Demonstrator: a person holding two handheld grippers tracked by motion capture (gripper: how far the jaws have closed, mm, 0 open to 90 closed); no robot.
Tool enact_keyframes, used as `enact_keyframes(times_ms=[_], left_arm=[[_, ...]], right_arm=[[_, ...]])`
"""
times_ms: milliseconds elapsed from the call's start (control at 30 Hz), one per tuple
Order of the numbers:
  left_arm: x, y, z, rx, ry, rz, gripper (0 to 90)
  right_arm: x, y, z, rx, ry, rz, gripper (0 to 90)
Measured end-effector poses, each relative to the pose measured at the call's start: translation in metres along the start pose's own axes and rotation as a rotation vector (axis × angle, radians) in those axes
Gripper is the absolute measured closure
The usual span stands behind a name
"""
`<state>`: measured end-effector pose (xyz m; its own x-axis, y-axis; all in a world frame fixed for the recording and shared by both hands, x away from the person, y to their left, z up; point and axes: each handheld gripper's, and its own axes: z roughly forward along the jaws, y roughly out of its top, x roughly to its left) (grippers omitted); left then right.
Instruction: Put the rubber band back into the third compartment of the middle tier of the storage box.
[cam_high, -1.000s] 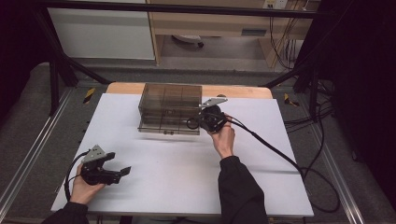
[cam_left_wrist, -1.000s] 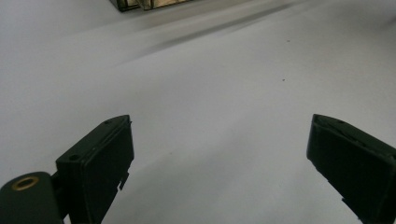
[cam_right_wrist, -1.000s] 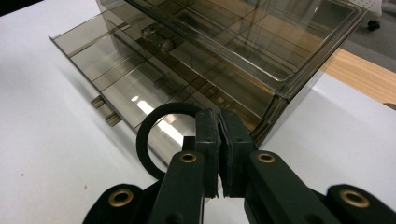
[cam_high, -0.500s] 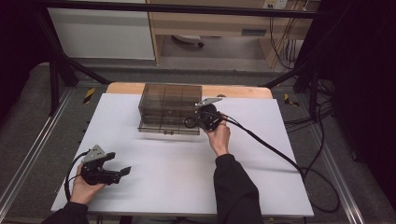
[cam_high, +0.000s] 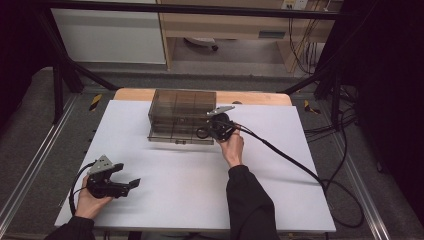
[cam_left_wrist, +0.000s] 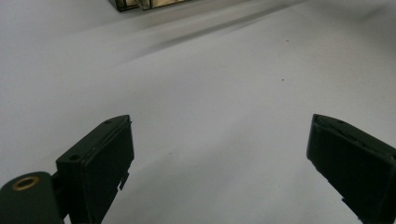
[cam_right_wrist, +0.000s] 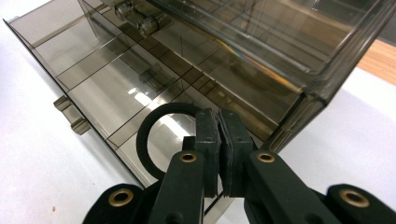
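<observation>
A smoky clear plastic organizer box (cam_high: 182, 117) with its lid raised stands at the back middle of the white table (cam_high: 300, 200). My right gripper (cam_right_wrist: 218, 135) is shut on a black ring (cam_right_wrist: 154, 128), holding it over the near right compartments of the box (cam_right_wrist: 140, 79). In the high view the right gripper (cam_high: 212, 131) and its ring (cam_high: 202, 133) sit at the box's right front corner. My left gripper (cam_high: 127, 181) rests at the table's front left, open, with nothing between its fingers (cam_left_wrist: 95, 168).
A black cable (cam_high: 290, 157) trails from the right gripper across the table's right side and off its edge. A wooden strip (cam_high: 250, 97) runs behind the box. Metal frame legs (cam_high: 60, 85) stand left and right of the table.
The right gripper with the ring has shifted slightly left and forward, over the box's corner. The left gripper has stayed where it was.
</observation>
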<state>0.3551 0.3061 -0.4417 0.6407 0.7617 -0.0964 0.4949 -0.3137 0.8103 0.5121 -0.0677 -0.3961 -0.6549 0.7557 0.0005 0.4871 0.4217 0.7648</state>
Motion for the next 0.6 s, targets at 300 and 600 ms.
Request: enact_keyframes(times_ms=[300,600], left_arm=[[0.0,0.0,0.0,-0.001,0.0,-0.003,7.1],[0.0,0.0,0.0,-0.001,-0.001,-0.001,7.1]], right_arm=[[0.0,-0.003,0.008,0.014,0.002,-0.001,87.6],[0.002,-0.007,0.014,0.026,0.01,-0.002,87.5]])
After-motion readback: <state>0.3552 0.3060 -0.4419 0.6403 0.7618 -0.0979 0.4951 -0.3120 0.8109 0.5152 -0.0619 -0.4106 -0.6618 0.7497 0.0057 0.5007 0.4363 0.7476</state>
